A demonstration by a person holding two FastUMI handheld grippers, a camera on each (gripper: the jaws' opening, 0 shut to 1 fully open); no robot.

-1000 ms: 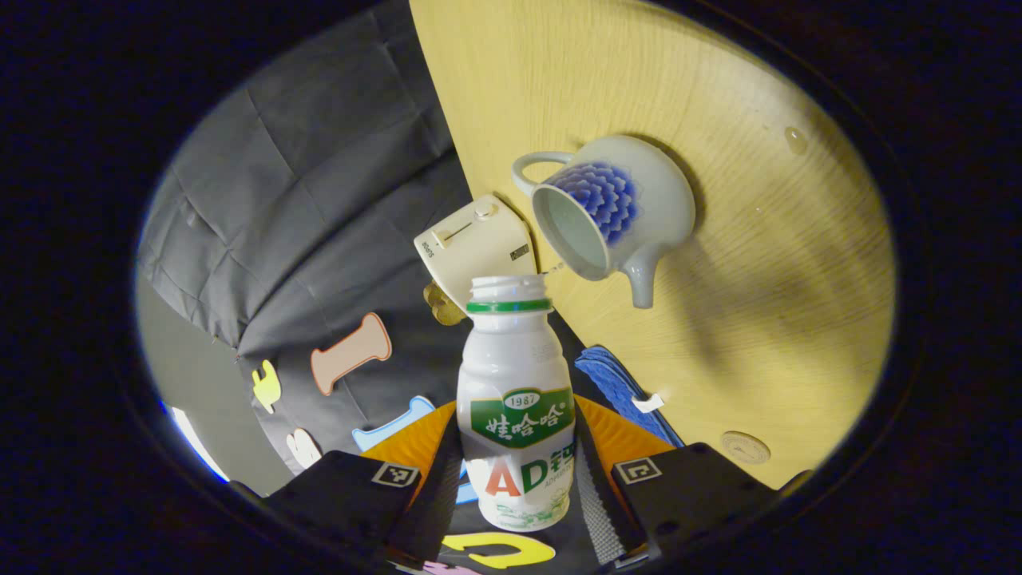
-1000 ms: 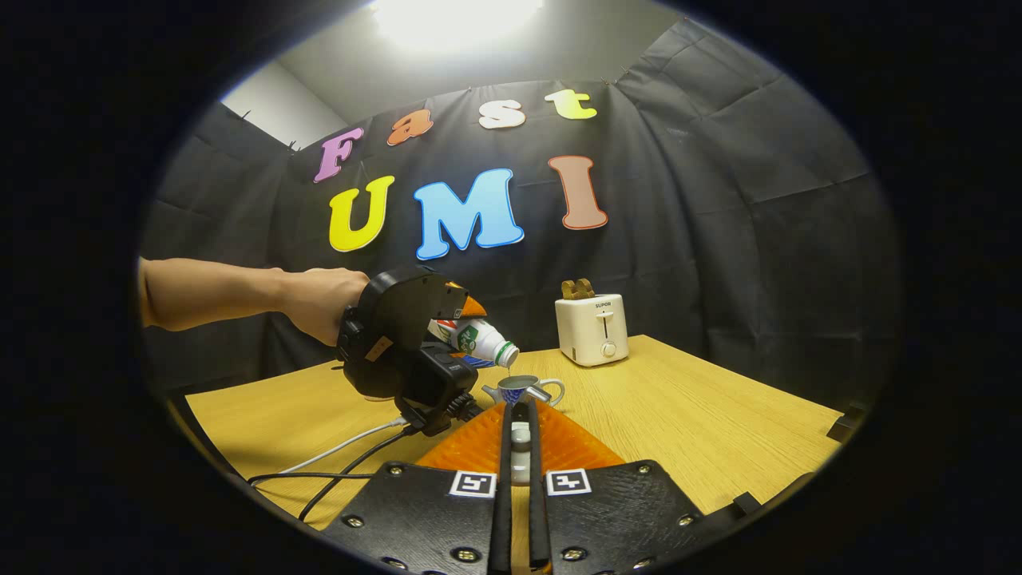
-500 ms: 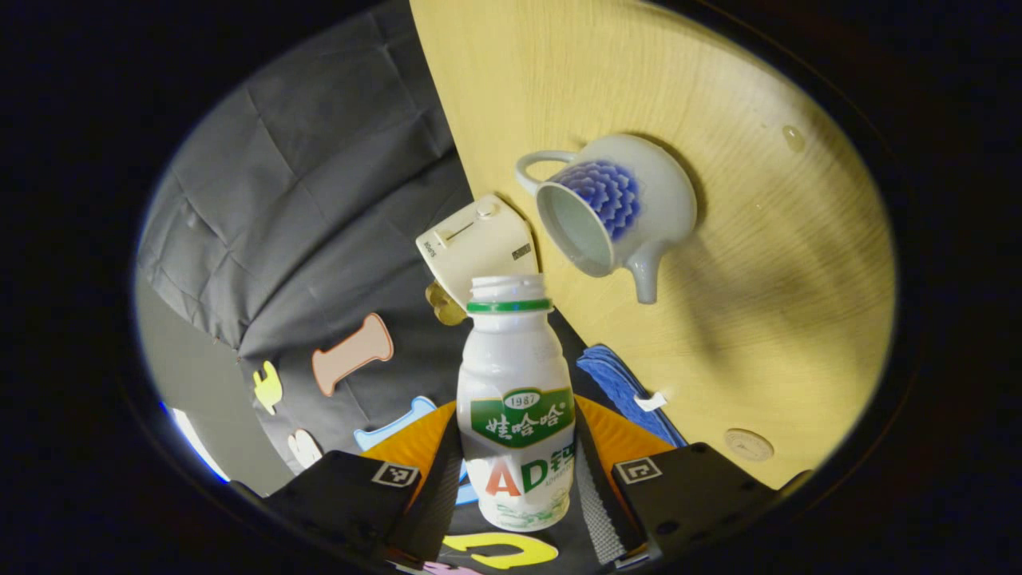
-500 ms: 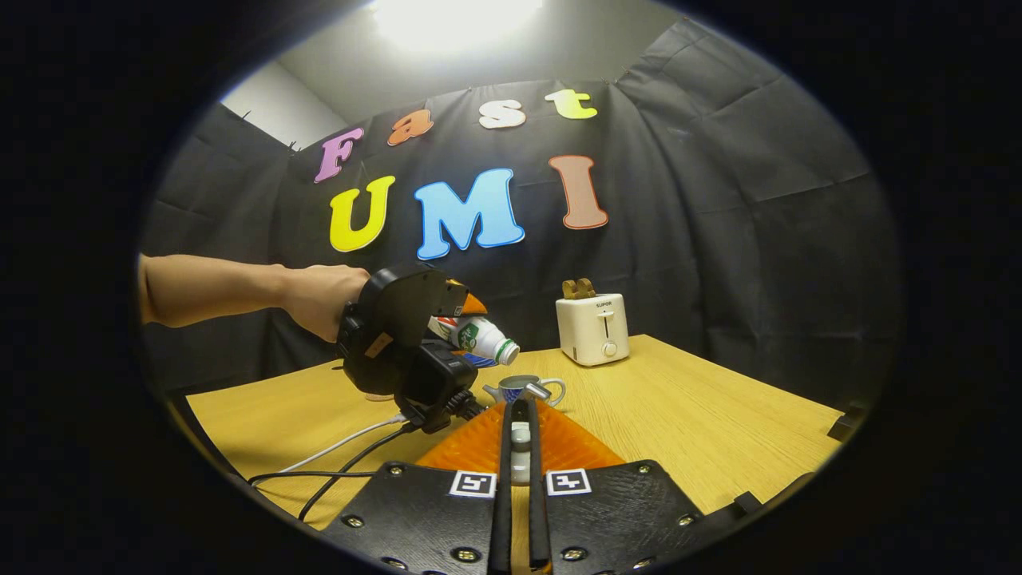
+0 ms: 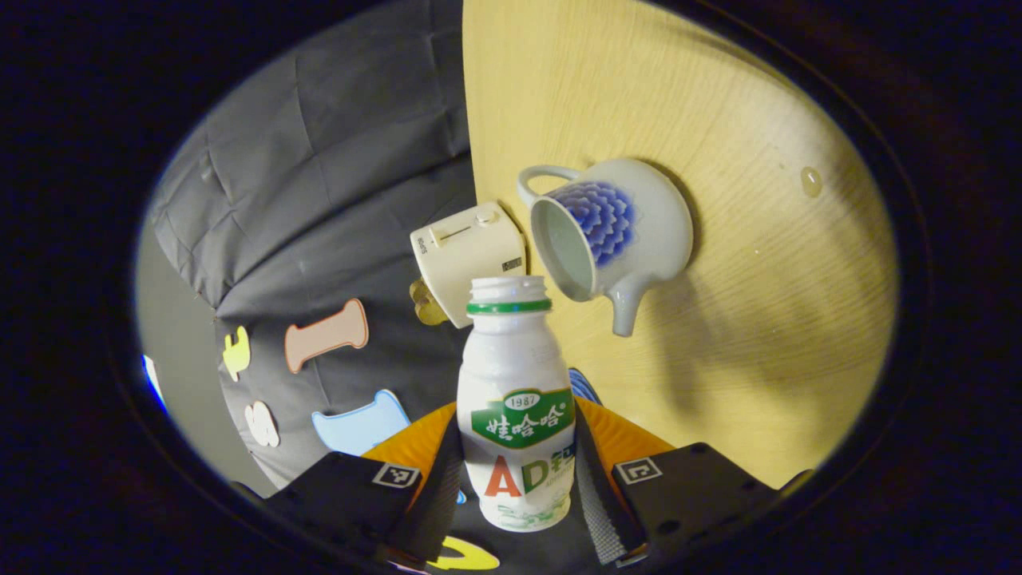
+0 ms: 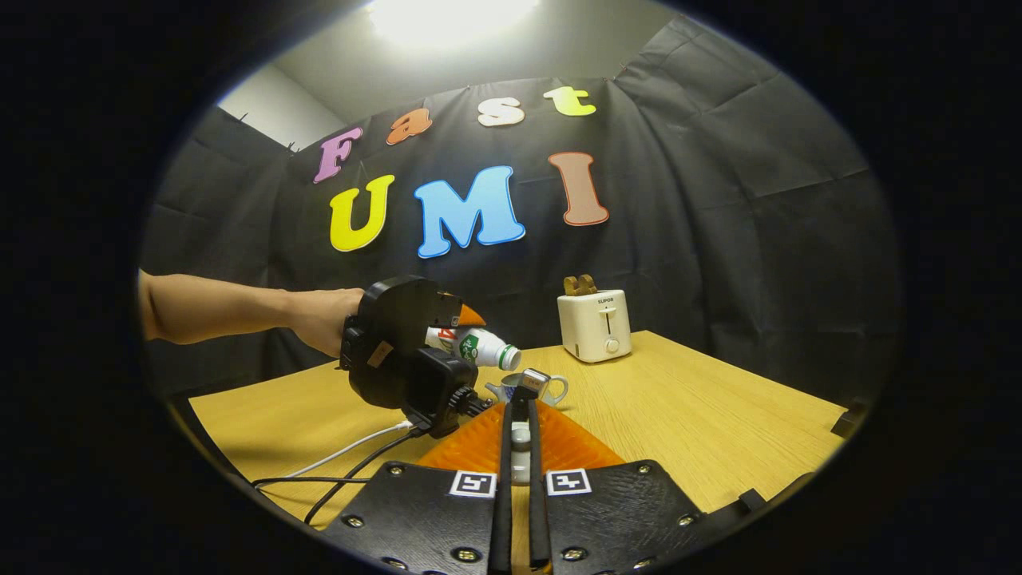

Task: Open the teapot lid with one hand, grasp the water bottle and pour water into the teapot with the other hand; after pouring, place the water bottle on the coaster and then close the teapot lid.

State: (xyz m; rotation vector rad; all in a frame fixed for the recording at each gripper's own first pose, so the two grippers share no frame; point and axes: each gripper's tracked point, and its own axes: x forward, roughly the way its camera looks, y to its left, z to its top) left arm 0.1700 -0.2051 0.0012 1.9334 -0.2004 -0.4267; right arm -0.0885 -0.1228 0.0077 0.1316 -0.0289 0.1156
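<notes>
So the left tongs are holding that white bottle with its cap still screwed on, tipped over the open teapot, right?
Not quite: the bottle has no cap. The left gripper view shows its open mouth above the green ring. The rest holds: the left tongs grip it, tipped toward the open teapot.

White plastic water bottle [image 5: 514,407] with a green neck ring, a green label band and red and green lettering below it. Pale grey-white ceramic teapot [image 5: 615,224] bearing a blue scale-like petal pattern on its side; its interior is plain pale grey. Cream-white toaster [image 6: 595,325] holding brown toast. Light yellow wood-grain table [image 6: 679,415]. Black cloth wall [image 6: 718,200]. One white and one black cable [image 6: 335,467].
</notes>
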